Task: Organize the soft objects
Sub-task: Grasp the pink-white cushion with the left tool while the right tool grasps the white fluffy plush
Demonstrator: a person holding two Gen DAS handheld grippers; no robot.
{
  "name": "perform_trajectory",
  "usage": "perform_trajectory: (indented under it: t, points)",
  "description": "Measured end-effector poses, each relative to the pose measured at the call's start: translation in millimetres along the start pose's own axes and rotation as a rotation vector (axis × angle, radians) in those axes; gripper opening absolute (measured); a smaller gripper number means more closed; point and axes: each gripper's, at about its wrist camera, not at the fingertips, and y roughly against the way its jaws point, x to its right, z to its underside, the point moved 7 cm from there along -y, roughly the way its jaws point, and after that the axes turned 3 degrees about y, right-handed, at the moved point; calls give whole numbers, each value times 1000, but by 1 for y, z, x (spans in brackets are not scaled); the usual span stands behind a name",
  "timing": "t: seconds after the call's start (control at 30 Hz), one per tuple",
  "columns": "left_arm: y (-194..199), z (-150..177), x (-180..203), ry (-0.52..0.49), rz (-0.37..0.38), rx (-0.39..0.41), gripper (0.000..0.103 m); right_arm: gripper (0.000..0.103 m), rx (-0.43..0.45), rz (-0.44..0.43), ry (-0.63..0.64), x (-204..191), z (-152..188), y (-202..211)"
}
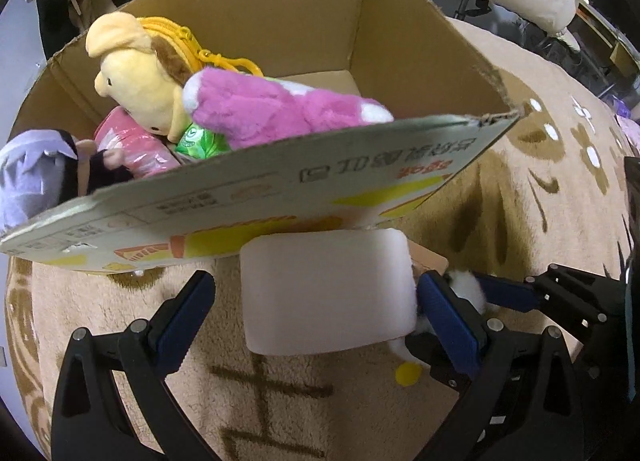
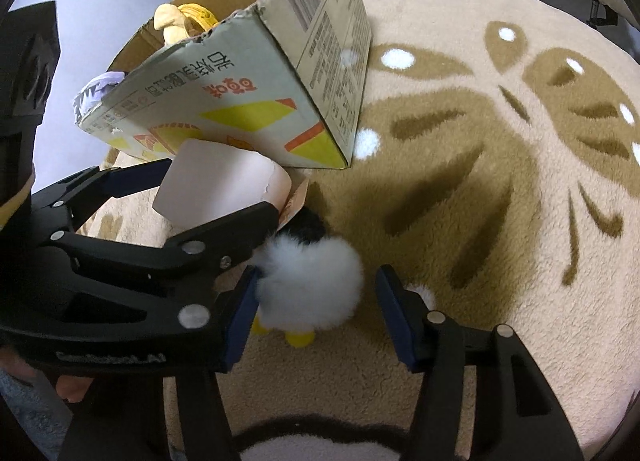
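An open cardboard box (image 1: 280,37) stands on a beige rug (image 1: 540,181) patterned with brown leaves and white dots; its printed near wall leans toward the camera in the left wrist view. Inside it, piled toward the left end, lie several soft things: a yellow plush doll head (image 1: 132,77) with a brown patch and a yellow plastic chain, a pink-and-white plush toy (image 1: 272,105) stretched across the middle, a shiny pink packet (image 1: 132,145), a green packet (image 1: 200,141) tucked under the pink plush, and a lavender-and-black doll (image 1: 36,177) at the left corner, rising above the rim. The right end of the box shows bare cardboard floor.

Outside the box, just in front of its near wall, a white foam block (image 1: 328,293) rests on the rug. The left tool (image 1: 316,317) straddles it with its blue-padded jaws spread apart: the right pad is touching or nearly touching the block's side, the left pad stands clear of it.

Just beside the block, on its right, sits a small fluffy white plush bird (image 2: 312,285) with a black top and yellow feet, a cardboard tag near its head. The right tool (image 2: 316,317) has its jaws apart on either side of it; the left pad is against the fluff, the right pad is well clear. The two tools are close together, the left tool's arm crossing just above the bird in the right wrist view.
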Motion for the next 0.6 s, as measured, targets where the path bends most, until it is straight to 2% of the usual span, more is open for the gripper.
perform_trajectory:
  t: [0.27, 0.37, 0.6]
  points:
    - [-8, 1, -1, 24, -9, -20, 101, 62, -10, 21, 19, -9, -1, -8]
    - [-9, 2, 0, 20, -16, -25, 101, 56, -6, 35, 37, -13, 0, -12]
    - [-17, -5, 10, -10, -33, -31, 101, 55, 1, 31, 36, -26, 0, -16]
